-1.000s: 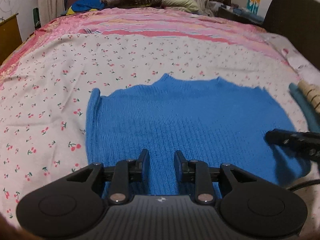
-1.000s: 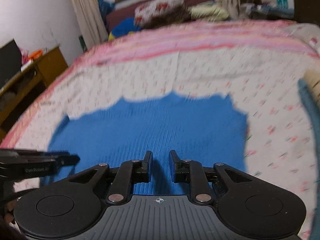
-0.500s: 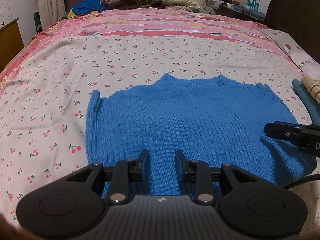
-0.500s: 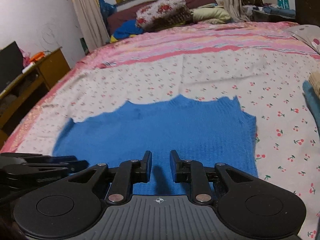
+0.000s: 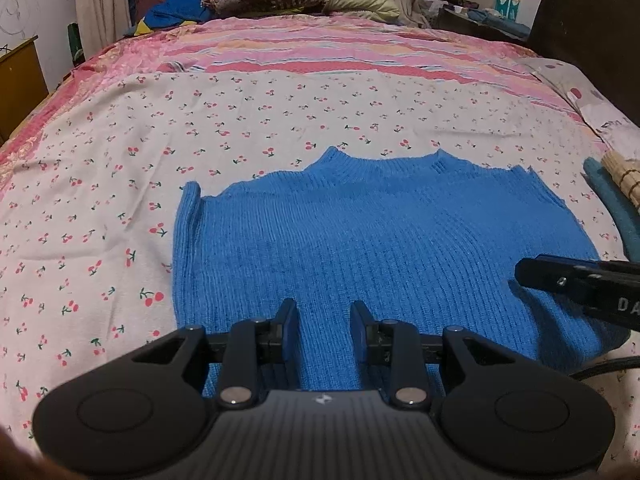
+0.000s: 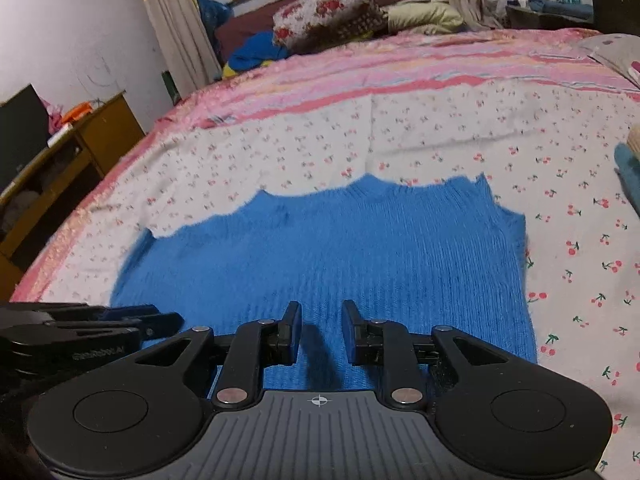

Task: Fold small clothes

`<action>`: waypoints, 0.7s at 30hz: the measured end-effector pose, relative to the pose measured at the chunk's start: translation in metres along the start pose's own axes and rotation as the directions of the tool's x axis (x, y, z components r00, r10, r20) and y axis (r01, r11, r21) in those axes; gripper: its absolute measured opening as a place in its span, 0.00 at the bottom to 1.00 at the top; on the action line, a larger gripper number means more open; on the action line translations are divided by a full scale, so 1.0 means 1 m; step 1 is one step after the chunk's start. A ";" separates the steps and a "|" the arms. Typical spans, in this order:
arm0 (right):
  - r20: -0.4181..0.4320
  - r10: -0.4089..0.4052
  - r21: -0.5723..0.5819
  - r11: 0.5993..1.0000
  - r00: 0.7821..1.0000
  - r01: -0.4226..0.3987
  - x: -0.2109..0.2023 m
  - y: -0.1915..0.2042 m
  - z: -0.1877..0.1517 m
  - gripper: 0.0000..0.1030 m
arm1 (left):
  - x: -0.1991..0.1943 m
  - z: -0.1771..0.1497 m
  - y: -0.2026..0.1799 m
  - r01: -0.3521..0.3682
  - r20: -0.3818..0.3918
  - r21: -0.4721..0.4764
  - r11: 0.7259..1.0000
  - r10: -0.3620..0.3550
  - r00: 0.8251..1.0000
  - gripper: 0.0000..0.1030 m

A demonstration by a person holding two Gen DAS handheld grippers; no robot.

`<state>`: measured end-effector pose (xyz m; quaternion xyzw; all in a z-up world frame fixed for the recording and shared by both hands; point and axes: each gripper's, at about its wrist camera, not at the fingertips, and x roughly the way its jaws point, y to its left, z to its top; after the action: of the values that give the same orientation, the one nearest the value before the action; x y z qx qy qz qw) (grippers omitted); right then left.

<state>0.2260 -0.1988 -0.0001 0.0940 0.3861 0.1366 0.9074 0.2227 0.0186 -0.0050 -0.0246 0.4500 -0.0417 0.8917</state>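
A blue knit sweater (image 5: 384, 248) is laid flat on the cherry-print sheet (image 5: 120, 184), collar pointed away from the cameras, sleeves apparently already tucked in along the sides. The left gripper (image 5: 325, 322) is held over the sweater's near hem, jaws parted with nothing between them; the right gripper (image 6: 319, 326) is likewise held over the near hem, jaws parted and empty. The step in hand is judged to be the pre-grasp for the bottom-to-collar fold. The next move likely calls for both sets of jaws to be lowered onto the hem, closed on the knit, and the hem carried level toward the collar. Contact with the fabric cannot be confirmed from either view. Right of the sweater, a teal folded item (image 5: 612, 208) and a woven mat roll (image 5: 624, 172) are shown clearly only in the left view. Left of the sweater, a wooden cabinet (image 6: 52, 168) is shown fully only in the right view. Beyond the collar, a striped pink blanket (image 6: 400, 76) is seen.
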 end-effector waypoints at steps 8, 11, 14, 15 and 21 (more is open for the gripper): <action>-0.021 0.015 -0.010 1.000 1.000 -0.015 0.007 0.006 -0.001 0.23 | -0.002 -0.001 -0.003 0.000 -0.003 0.010 1.000 0.000 1.000 0.35; -0.046 0.001 -0.015 1.000 0.999 -0.002 0.016 0.006 -0.004 0.23 | 0.000 -0.001 -0.003 -0.003 -0.010 0.014 1.000 0.003 1.000 0.35; -0.042 0.003 -0.007 1.000 0.999 -0.003 0.015 0.006 -0.005 0.23 | -0.002 -0.002 -0.002 -0.002 -0.009 0.008 1.000 0.002 1.000 0.35; -0.040 0.004 -0.001 1.000 0.999 -0.004 0.014 0.004 -0.004 0.23 | -0.003 -0.002 -0.001 -0.001 -0.007 0.004 1.000 0.001 1.000 0.35; -0.007 -0.005 0.039 0.999 1.000 0.005 0.000 -0.005 -0.003 0.24 | -0.007 -0.005 0.001 -0.004 -0.007 0.005 1.000 0.004 1.000 0.36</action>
<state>0.2247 -0.2036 -0.0032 0.1104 0.3922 0.1273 0.9043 0.2149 0.0203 -0.0022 -0.0215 0.4533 -0.0412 0.8902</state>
